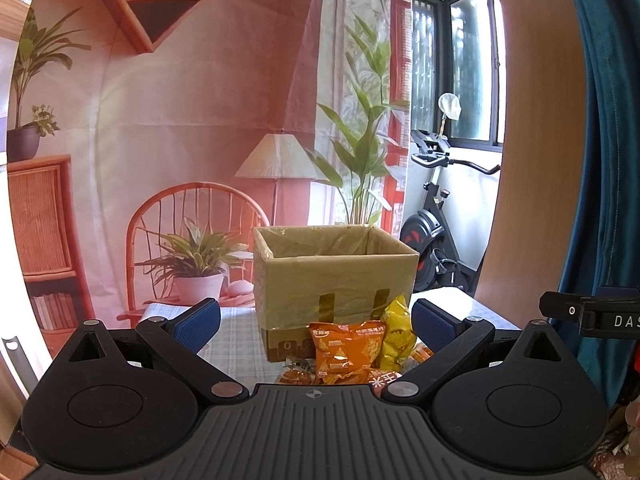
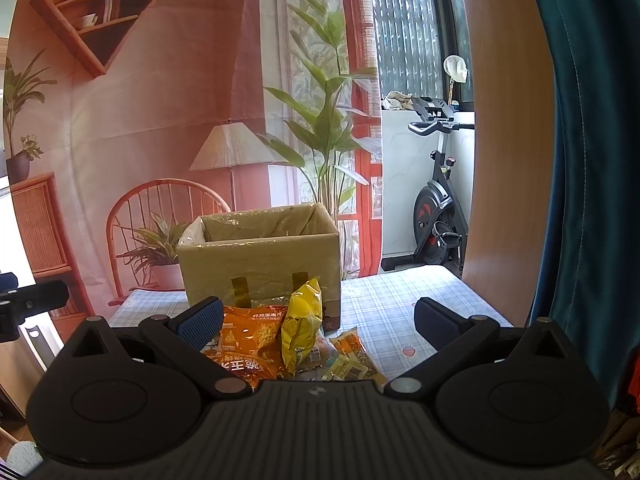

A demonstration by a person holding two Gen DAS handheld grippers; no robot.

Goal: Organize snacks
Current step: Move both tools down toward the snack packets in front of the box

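Note:
An open cardboard box [image 1: 336,280] [image 2: 260,268] stands on the checked tablecloth [image 2: 400,304], its top empty as far as I can see. In front of it lies a pile of snack packets: an orange chip bag [image 1: 344,348] [image 2: 248,332], an upright yellow bag [image 1: 396,332] [image 2: 300,320] leaning against the box, and smaller packets [image 2: 352,356] lower down. My left gripper [image 1: 316,320] is open, held above and short of the pile. My right gripper [image 2: 318,320] is open too, its left finger near the orange bag, nothing between the fingers.
A printed backdrop [image 1: 180,120] of a room hangs behind the table. An exercise bike [image 1: 436,232] [image 2: 440,208] stands at the back right by the window. A wooden panel [image 2: 508,140] and a teal curtain [image 2: 592,160] close off the right side.

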